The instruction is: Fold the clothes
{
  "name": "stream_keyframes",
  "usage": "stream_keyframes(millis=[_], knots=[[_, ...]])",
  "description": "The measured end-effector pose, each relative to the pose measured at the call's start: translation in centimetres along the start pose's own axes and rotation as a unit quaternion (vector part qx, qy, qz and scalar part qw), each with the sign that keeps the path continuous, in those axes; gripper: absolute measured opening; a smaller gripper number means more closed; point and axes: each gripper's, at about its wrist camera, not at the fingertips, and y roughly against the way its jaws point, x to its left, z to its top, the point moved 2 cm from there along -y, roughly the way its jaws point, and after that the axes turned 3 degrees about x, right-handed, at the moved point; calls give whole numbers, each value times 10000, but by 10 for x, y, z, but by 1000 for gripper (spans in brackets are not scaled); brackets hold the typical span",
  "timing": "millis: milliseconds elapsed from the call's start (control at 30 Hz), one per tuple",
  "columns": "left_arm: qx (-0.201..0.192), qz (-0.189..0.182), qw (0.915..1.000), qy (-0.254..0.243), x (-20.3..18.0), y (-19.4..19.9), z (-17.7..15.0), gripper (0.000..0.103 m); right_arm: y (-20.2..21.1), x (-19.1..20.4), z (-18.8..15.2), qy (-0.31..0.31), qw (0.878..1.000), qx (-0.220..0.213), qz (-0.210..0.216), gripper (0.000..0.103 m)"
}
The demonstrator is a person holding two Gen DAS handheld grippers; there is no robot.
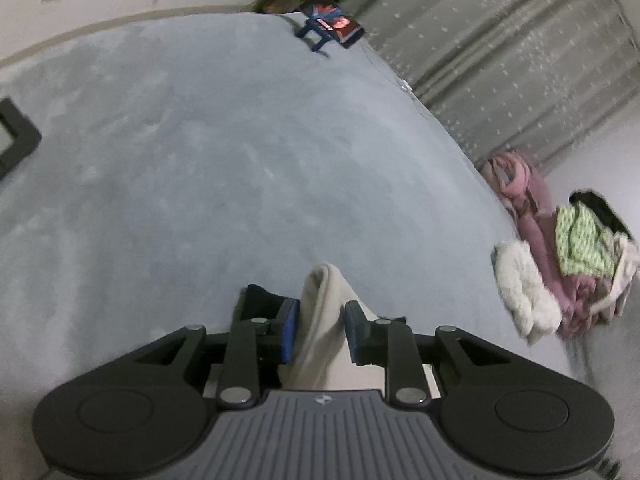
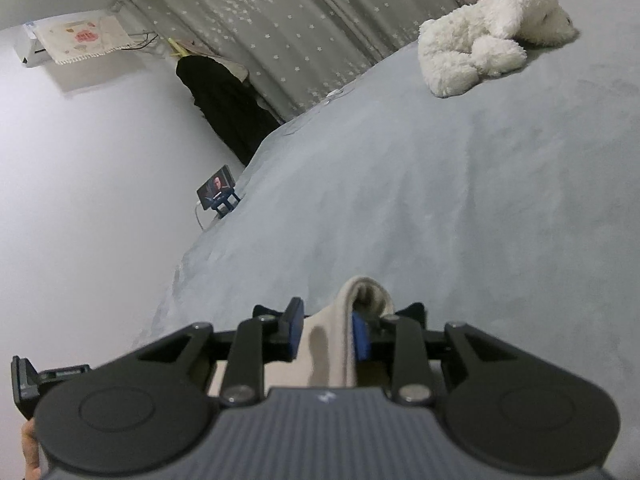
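Observation:
My left gripper (image 1: 320, 328) is shut on a fold of beige cloth (image 1: 320, 308) that bulges up between its blue pads, held over the grey bedspread (image 1: 200, 160). My right gripper (image 2: 328, 332) is shut on another fold of the same beige cloth (image 2: 366, 294), also above the bedspread (image 2: 460, 220). The rest of the garment hangs below the grippers and is hidden.
A white plush toy (image 2: 484, 36) lies at the far side of the bed; it also shows in the left wrist view (image 1: 524, 284). A pile of pink and green clothes (image 1: 560, 240) sits beside it. A phone on a stand (image 1: 332, 20) is at the bed's edge. A starred curtain (image 2: 300, 20) hangs behind.

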Motion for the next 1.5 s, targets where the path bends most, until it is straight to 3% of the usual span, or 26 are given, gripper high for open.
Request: stream_keyframes(millis=[267,367,500,1133,1300,1500], knots=[[12,-60,10000,-24,-6,-19,2,22,-2,-1,0,-106,9999,-45,116,25],[66,-89,9999,-117,-3,-22,0,13,0,2,0,-46,9998,-70,172,25],[-215,-112,9992,-306,-2,-14,-6,10,2,5,2,49,9997,-138,180,8],[-1065,-820,9908,131,13,6,-4,9,35,31,9,511,9941,-944,125,7],[-1050,-654,9922,156,15,-6,-4,9,37,39,5,779,9902,-1154,143,7],[-961,-103,9949,-293,-1,-23,-5,11,10,26,-3,756,9941,-569,-535,7]])
